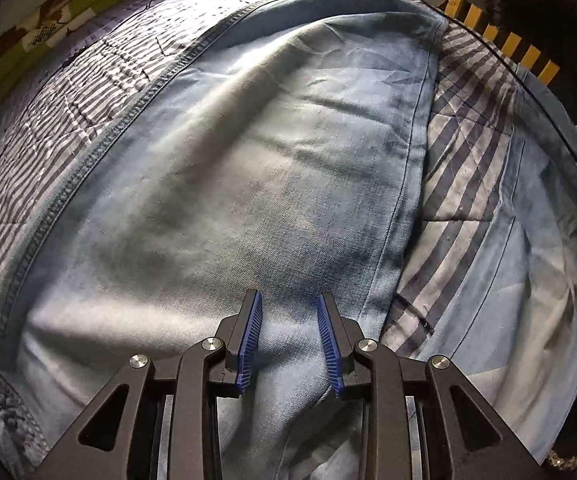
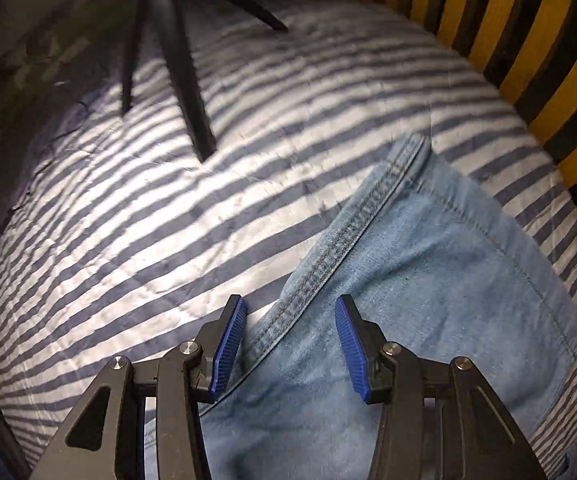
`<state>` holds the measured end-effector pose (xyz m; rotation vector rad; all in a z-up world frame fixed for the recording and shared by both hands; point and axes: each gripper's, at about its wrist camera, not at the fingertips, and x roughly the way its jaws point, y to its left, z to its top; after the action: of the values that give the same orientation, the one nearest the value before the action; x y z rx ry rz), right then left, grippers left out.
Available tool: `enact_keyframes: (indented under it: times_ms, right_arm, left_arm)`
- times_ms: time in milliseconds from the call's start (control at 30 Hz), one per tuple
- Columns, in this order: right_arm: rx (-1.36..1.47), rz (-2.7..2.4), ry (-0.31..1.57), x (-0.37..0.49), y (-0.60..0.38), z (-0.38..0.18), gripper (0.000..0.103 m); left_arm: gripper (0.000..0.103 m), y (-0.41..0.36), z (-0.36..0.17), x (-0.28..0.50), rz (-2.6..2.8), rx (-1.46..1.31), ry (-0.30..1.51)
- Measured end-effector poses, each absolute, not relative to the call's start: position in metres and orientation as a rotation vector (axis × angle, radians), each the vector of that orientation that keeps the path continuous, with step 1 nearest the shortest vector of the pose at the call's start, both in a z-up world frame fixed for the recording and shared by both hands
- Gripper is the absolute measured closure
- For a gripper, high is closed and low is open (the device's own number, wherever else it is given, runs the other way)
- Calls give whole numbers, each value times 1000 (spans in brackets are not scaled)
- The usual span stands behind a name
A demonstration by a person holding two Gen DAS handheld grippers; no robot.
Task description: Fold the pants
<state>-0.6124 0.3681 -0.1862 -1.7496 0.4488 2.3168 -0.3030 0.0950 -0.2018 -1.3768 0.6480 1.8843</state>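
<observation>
Two hand-held grippers are showing the same build. The left gripper [image 1: 289, 300] is wearing matte black linkage arms with triangular cut-outs, round silver screw heads [image 1: 139, 360] shining at four pivots, and ribbed blue pads [image 1: 250, 344] lining the inner faces of both black fingers. The right gripper [image 2: 290, 304] is carrying an identical set: black angular arms, silver pivot screws [image 2: 391, 348], and blue ridged pads [image 2: 352, 350] tapering to blunt tips. Pale metal rails are glinting between the black arms at the bottom of both wrist views. No cables or printed markings are showing on either tool.
</observation>
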Motion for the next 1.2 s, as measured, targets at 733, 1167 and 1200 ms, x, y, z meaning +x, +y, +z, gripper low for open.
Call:
enact_keyframes:
  times_ms: [733, 1167, 1200]
  right_arm:
    - [-1604, 2752, 416, -520, 345, -126, 77]
    - [-1682, 3136, -191, -373, 218, -59, 72]
    - [-1683, 3146, -266, -367, 207, -57, 69]
  left_arm:
    - [71, -26, -129, -264, 2246, -1364, 351]
    - [50, -282, -118, -221, 2715, -1609, -153]
    - [49, -287, -119, -221, 2717, -1604, -148]
